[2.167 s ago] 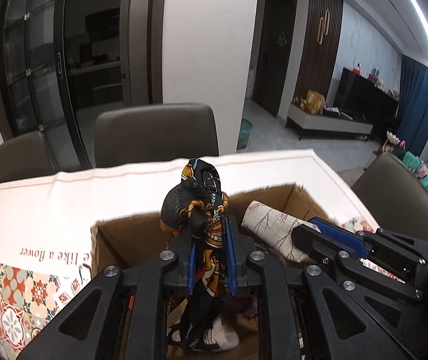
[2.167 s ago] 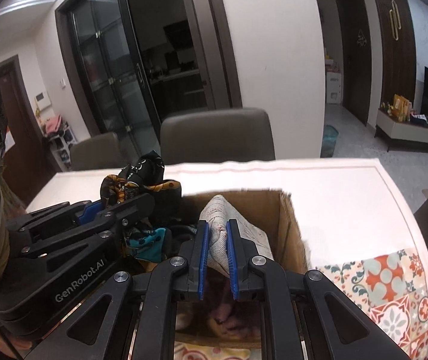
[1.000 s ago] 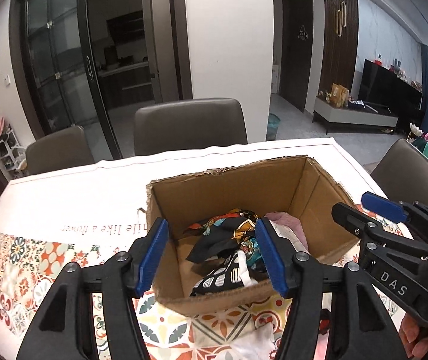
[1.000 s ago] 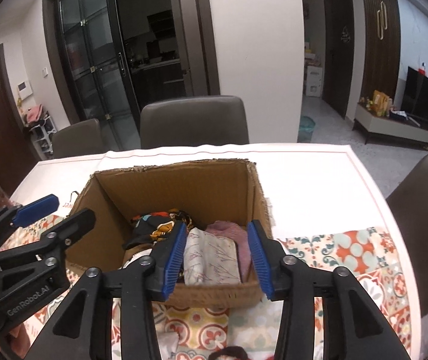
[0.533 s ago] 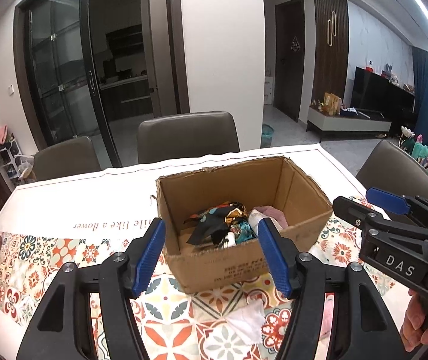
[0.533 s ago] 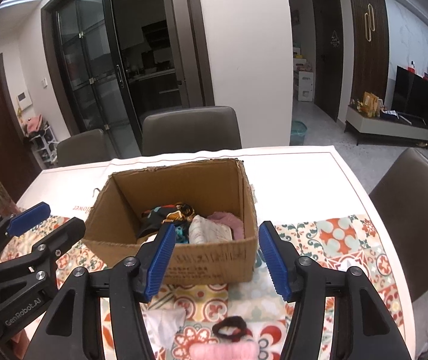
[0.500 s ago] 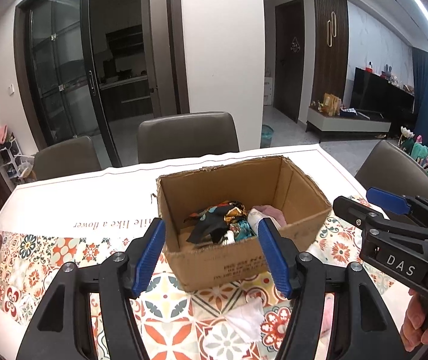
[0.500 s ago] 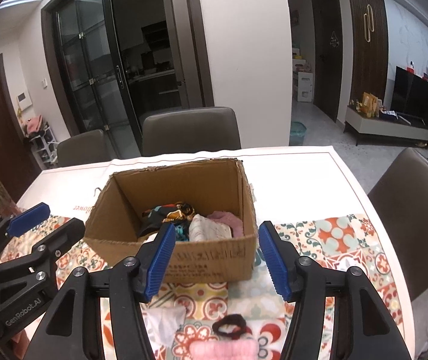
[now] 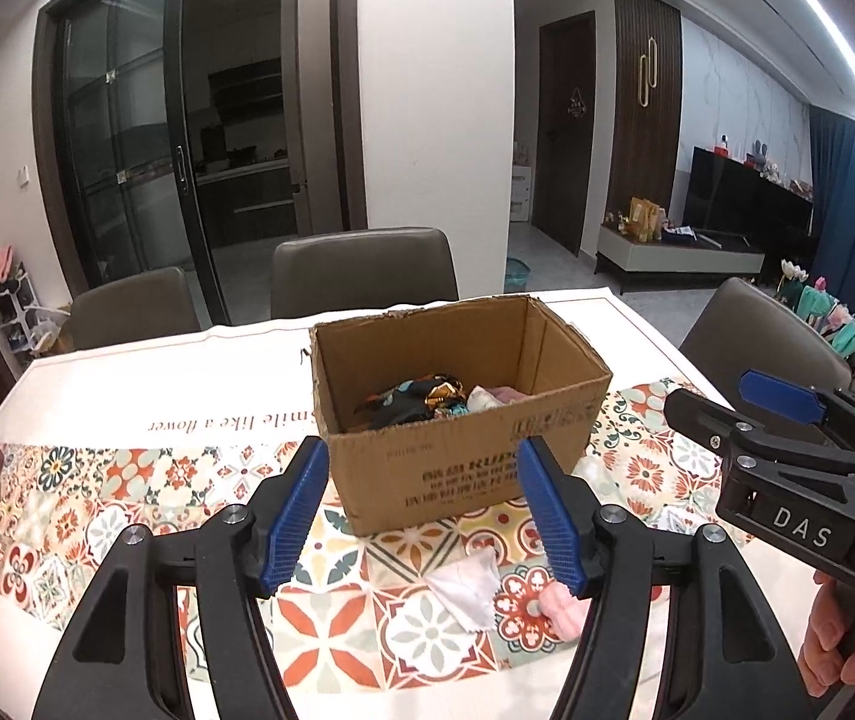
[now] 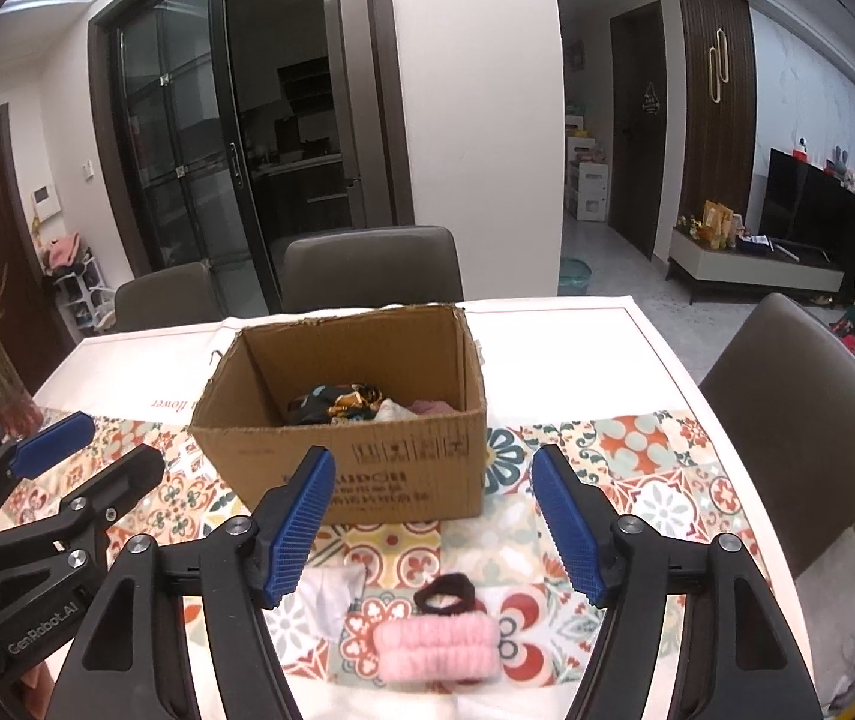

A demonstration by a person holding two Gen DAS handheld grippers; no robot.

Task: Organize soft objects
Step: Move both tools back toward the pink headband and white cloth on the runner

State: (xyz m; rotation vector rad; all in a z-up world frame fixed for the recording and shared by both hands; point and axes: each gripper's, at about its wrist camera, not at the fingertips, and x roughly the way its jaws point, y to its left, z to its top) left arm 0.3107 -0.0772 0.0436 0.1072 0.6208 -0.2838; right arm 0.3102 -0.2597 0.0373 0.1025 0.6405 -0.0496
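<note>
Cardboard box (image 9: 463,420) sits open-topped on the tabletop (image 9: 127,372), over a tile-patterned cloth (image 9: 97,498). Inside it lie a dark patterned scarf (image 9: 421,399), a pale rolled cloth (image 9: 484,399) and a pink piece (image 9: 511,394) — all bunched on the box floor. Just in front of the box rest a white cloth (image 10: 331,591), a black hair tie (image 10: 445,594) and a pink fluffy band (image 10: 436,642), the tie touching the band's far edge. Left claw (image 9: 424,519) hangs in front of the box, spread, nothing between its blue pads. Right claw (image 10: 433,522) is likewise spread and empty — its jaws have just been opening. A hand (image 9: 841,654) grips the right claw's handle at the box's right.
</note>
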